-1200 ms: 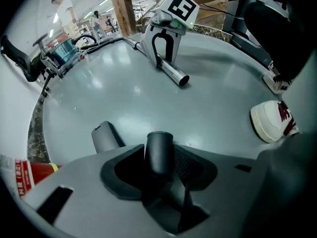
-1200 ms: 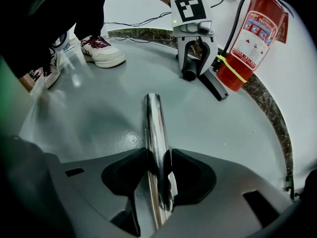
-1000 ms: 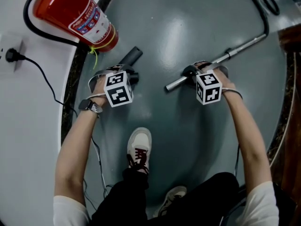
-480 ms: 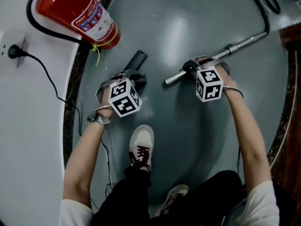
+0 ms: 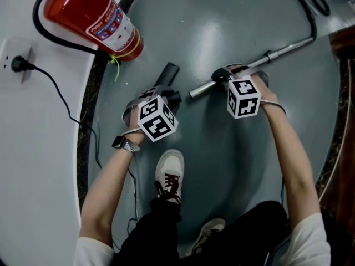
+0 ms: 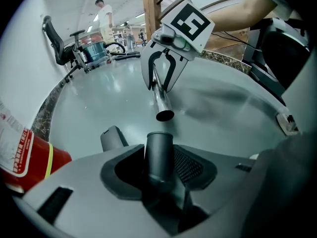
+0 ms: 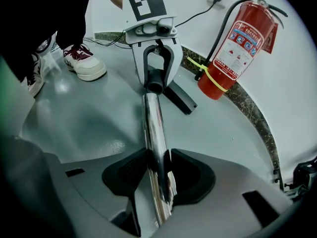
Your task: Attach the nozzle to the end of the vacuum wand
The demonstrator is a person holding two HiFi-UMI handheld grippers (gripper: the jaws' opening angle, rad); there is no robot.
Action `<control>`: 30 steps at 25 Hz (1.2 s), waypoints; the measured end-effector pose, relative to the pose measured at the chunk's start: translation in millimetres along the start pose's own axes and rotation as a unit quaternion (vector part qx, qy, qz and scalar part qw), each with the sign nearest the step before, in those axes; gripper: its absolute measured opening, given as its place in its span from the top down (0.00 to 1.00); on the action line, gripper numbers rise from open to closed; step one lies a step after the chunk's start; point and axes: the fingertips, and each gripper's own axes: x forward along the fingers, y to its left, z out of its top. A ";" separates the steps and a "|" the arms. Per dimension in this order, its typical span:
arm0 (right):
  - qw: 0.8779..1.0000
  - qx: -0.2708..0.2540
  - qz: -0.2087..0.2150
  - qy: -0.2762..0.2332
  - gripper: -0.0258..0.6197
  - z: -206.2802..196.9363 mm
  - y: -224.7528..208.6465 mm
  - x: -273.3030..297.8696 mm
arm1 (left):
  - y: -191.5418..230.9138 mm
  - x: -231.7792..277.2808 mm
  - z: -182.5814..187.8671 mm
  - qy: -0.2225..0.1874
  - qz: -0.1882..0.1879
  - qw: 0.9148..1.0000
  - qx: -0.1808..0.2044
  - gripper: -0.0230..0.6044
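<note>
Chair point(image 6: 52, 36) beyond wand point(image 6: 159, 95): left gripper view

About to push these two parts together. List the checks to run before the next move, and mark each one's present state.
1. Left tool shut on nozzle: ok.
2. Right tool shut on wand: ok.
3. Wand's open end faces the nozzle's neck: ok.
4. Neck and wand exactly in line: cannot tell.
5. Nozzle seated on wand: not ok, a gap shows between them.
6. Fire extinguisher clear of the joint: ok.
</note>
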 end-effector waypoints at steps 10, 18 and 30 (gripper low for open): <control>1.000 0.013 -0.008 -0.010 0.71 11.1 -9.8 4.4 | 1.0 4.0 17.2 -0.014 -0.014 0.998 -0.055 0.67; 1.000 0.018 -0.011 -0.014 0.71 13.9 -16.1 6.9 | 0.4 6.2 16.8 -0.009 -0.012 0.998 -0.055 0.67; 0.999 0.025 -0.011 -0.017 0.71 13.1 -15.2 7.2 | 3.7 6.2 18.3 -0.008 -0.023 0.996 -0.083 0.67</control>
